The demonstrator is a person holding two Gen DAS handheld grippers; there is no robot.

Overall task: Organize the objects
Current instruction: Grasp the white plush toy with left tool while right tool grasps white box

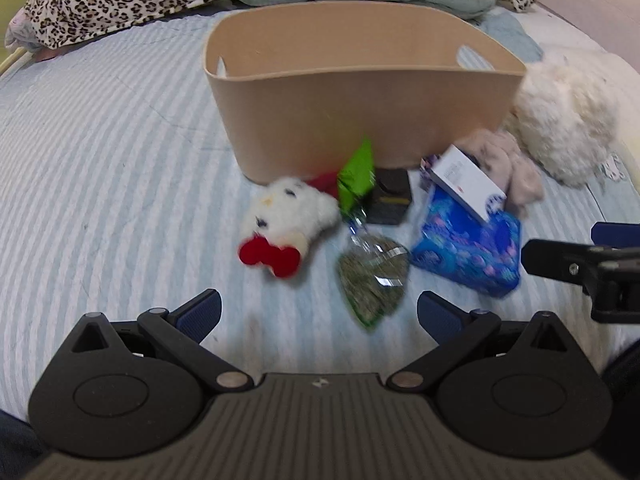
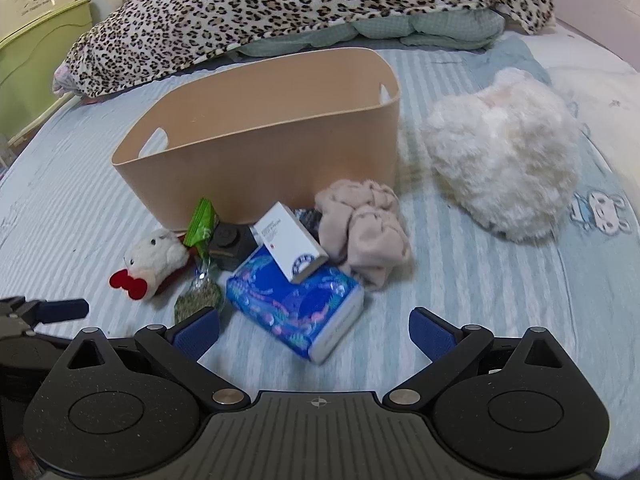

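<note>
1. One tan basket [image 2: 256, 168] stands upright on the striped bedspread [image 2: 480, 280]. It is oval with smooth walls and two handle cut-outs, one at each short end, and what shows of its inside holds nothing. Its long axis runs left to right across both wrist views.
2. Seven loose things lie by the basket, six in front of its near wall and one beside it.
3. One small white plush [image 2: 156, 258] with a red bow lies in front of the basket's left end, bow end away from the basket.
4. One green snack packet [image 2: 202, 220] leans up against the basket wall; one clear bag of greenish bits [image 1: 372, 276] lies just in front of it, long axis pointing away from the basket.
5. One dark box [image 2: 232, 246] sits touching or nearly touching the basket wall.
6. One blue patterned tissue pack [image 2: 296, 308] lies farther out, with one white carton [image 2: 290, 242] tilted on top, its long axis slanting toward the basket.
7. One beige crumpled cloth [image 2: 364, 236] lies at the basket's right corner.
8. One large fluffy white plush [image 2: 504, 164] sits to the right of the basket.
9. One leopard-print blanket [image 2: 280, 8] is heaped behind the basket.
10. The left gripper [image 1: 319, 316] and the right gripper [image 2: 314, 334] both hover in front of the pile, fingers spread wide and holding nothing.
</note>
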